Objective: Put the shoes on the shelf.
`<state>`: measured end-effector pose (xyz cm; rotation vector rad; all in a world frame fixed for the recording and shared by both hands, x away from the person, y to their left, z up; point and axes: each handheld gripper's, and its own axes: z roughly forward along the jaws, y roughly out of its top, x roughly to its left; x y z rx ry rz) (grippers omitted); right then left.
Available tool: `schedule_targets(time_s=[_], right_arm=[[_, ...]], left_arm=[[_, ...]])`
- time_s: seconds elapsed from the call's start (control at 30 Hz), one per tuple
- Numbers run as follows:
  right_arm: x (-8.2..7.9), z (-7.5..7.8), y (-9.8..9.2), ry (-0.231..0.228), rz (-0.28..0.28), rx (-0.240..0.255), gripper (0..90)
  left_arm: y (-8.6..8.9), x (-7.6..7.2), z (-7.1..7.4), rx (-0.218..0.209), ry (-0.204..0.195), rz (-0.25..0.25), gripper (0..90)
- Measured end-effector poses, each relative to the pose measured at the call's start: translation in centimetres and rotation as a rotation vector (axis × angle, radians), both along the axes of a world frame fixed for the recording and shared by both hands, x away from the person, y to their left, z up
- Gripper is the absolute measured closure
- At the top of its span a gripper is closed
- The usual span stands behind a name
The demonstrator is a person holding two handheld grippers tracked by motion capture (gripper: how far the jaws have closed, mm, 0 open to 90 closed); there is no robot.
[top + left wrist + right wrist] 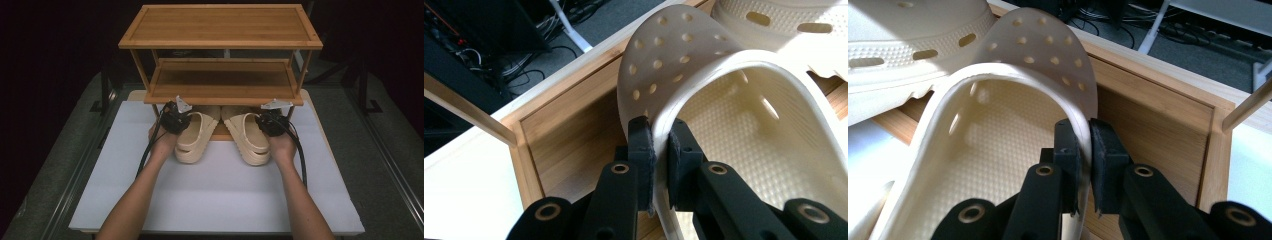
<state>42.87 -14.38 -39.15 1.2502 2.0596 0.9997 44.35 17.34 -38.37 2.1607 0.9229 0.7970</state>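
Note:
Two cream perforated slippers lie side by side, toes under the wooden shoe rack (220, 44) on its lowest board, heels out on the white tabletop. My left gripper (175, 120) is shut on the outer rim of the left slipper (192, 142). In the left gripper view the jaws (660, 132) pinch the edge of that slipper's upper (674, 55). My right gripper (270, 122) is shut on the outer rim of the right slipper (252, 142). The right gripper view shows the jaws (1087, 132) clamped on that slipper's upper (1043, 45).
The rack has a top shelf (220, 25), a middle shelf (222, 80) and a low bottom board (569, 135) with a raised edge (1158, 115). White tabletop (220, 195) spreads in front. Each gripper view shows the other slipper (784, 25) (913, 40) alongside. Dark floor surrounds the table.

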Motion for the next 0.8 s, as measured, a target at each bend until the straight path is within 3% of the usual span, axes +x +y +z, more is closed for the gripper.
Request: schedule_targets(time_s=[0.17, 0.37, 0.5, 0.7, 0.73, 0.8], right_arm=[[0.0, -0.1, 0.6, -0.016, -0.008, -0.024, 81.5], [-0.1, -0.2, 0.9, -0.013, 0.003, -0.015, 79.2], [-0.1, -0.2, 1.3, -0.007, 0.023, -0.004, 74.7], [-0.3, -0.1, 1.1, 0.018, 0.035, 0.02, 62.5], [-0.5, 0.0, 0.8, 0.043, 0.046, 0.032, 55.5], [-0.8, 0.1, 0.5, 0.058, 0.056, 0.038, 50.3]], left_arm=[[-0.2, -0.1, 0.0, 0.011, -0.006, 0.002, 82.3], [-0.4, -0.3, -0.1, 0.006, 0.004, -0.022, 79.1], [-0.7, -0.4, -0.2, -0.03, 0.022, -0.043, 71.6], [0.0, -0.7, 0.1, -0.08, 0.074, -0.064, 52.5], [0.6, -0.9, 0.4, -0.115, 0.098, -0.093, 48.5], [1.3, -1.2, 0.7, -0.132, 0.119, -0.118, 45.1]])
